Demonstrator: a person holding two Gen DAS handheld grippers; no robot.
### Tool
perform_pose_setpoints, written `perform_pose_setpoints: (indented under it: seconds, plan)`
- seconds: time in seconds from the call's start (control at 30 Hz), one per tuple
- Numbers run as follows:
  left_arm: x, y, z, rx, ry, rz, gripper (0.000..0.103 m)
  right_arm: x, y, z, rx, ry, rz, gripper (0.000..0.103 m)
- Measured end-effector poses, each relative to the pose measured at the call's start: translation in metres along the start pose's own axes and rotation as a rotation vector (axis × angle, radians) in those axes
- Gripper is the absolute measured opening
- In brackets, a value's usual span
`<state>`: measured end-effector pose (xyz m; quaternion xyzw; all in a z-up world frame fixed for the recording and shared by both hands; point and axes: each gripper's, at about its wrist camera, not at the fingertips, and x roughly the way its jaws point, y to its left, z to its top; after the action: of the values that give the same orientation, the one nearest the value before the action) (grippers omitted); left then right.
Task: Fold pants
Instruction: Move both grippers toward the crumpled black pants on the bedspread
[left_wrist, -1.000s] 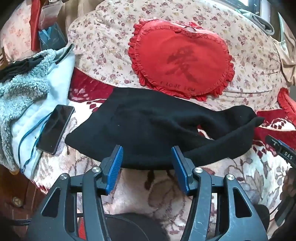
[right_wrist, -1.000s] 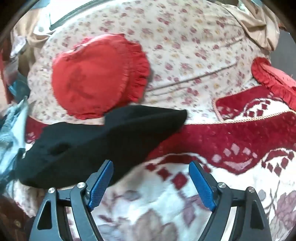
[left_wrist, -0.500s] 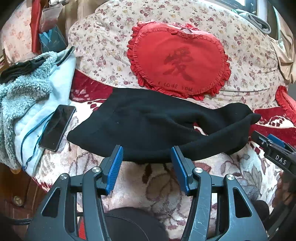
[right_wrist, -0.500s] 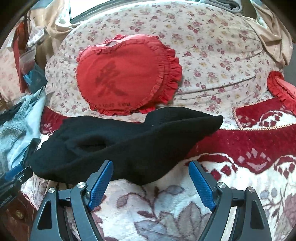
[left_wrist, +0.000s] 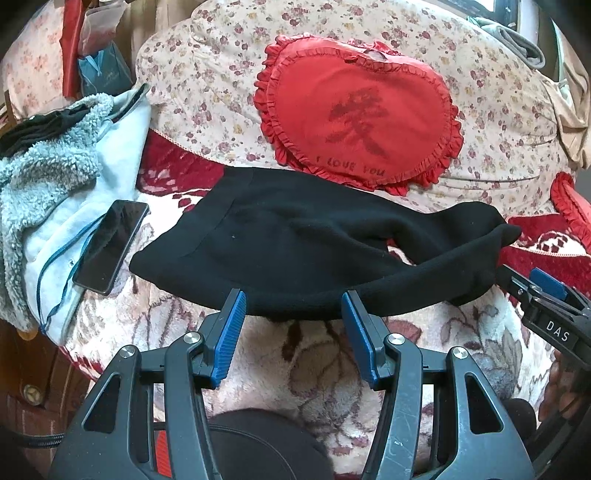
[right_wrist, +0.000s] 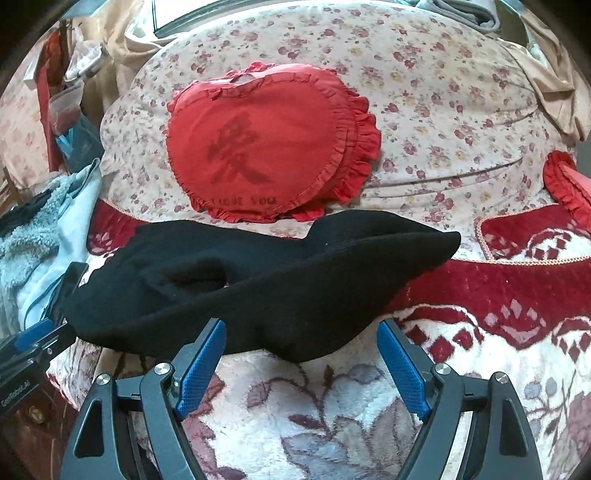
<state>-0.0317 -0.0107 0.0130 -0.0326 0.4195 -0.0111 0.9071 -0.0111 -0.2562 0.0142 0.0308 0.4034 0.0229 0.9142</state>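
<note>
The black pants (left_wrist: 295, 243) lie loosely doubled along the bed's (right_wrist: 332, 417) near edge, folds remaining, with the left gripper (left_wrist: 293, 325) and right gripper (right_wrist: 299, 354) both spread, empty.

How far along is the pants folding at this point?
Already done: the black pants lie across the blanket, legs doubled roughly together, below the red heart pillow. In hand: nothing; the left gripper and right gripper hover open at the near edge. Left: grip it and fold crosswise.
</note>
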Motion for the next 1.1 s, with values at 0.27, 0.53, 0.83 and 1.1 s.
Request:
perform_pose_setpoints:
  seconds: [0.27, 0.53, 0.83, 1.1]
  plan:
    - [0.004, 0.001, 0.000, -0.004, 0.010, 0.001, 0.054, 0.003, 0.007, 0.001, -0.016, 0.011, 0.011, 0.083]
    - [0.008, 0.004, 0.000, -0.016, 0.026, -0.001, 0.054, 0.006, 0.011, 0.001, -0.028, 0.017, 0.015, 0.083]
    - [0.016, 0.007, 0.002, -0.023, 0.042, 0.003, 0.054, 0.012, 0.014, 0.003, -0.036, 0.028, 0.027, 0.083]
    - [0.025, 0.012, 0.008, -0.030, 0.047, 0.010, 0.054, 0.016, 0.023, 0.016, -0.062, 0.015, 0.036, 0.083]
